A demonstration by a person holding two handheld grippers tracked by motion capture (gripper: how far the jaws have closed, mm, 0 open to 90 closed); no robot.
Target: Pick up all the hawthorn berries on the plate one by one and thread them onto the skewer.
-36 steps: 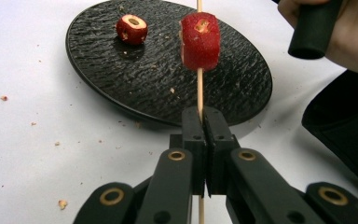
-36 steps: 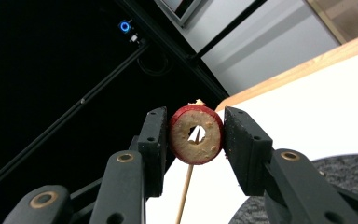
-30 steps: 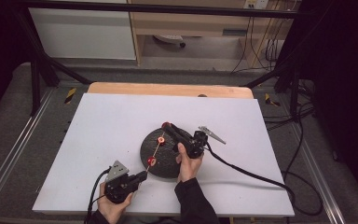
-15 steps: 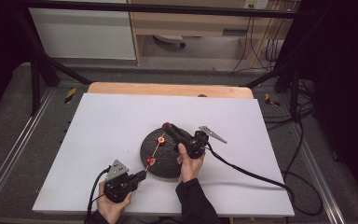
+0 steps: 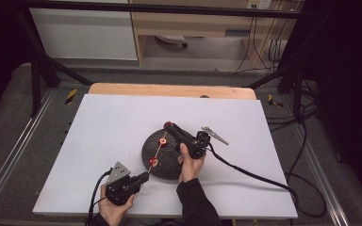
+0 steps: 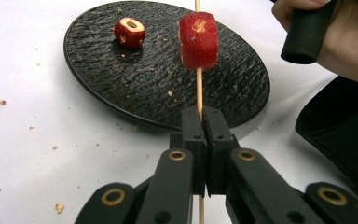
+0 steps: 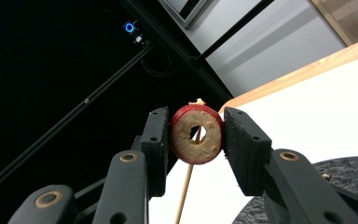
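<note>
The left gripper (image 5: 143,177) sits at the near edge of the white table (image 5: 99,122), held from below by the person's left hand (image 5: 113,207). Its body lies low and roughly level, jaws pointing away from the person toward the black plate (image 5: 169,165). In the left gripper view the jaws are pressed together on the lower end of a thin wooden skewer (image 6: 199,91), which rises from between the pads.

A red fruit piece (image 6: 198,40) with a hole through its core is threaded on the skewer above the jaws. From the high view the skewer runs up and away across the plate; a second red piece (image 5: 162,141) appears to sit on the same stick, though at this size that cannot be confirmed. In the left gripper view one loose red piece (image 6: 130,32) lies on the plate's far side, apart from the skewer.

The right gripper (image 5: 168,125) is held over the plate's far rim by the right hand (image 5: 191,162), forearm in a dark sleeve (image 5: 195,202) entering from the near edge, wrist raised and jaws angled away and to the left. In the right gripper view its jaws clamp a red cored slice (image 7: 196,134) by the skin on both sides. The skewer tip (image 7: 198,133) shows through the slice's central hole.
</note>
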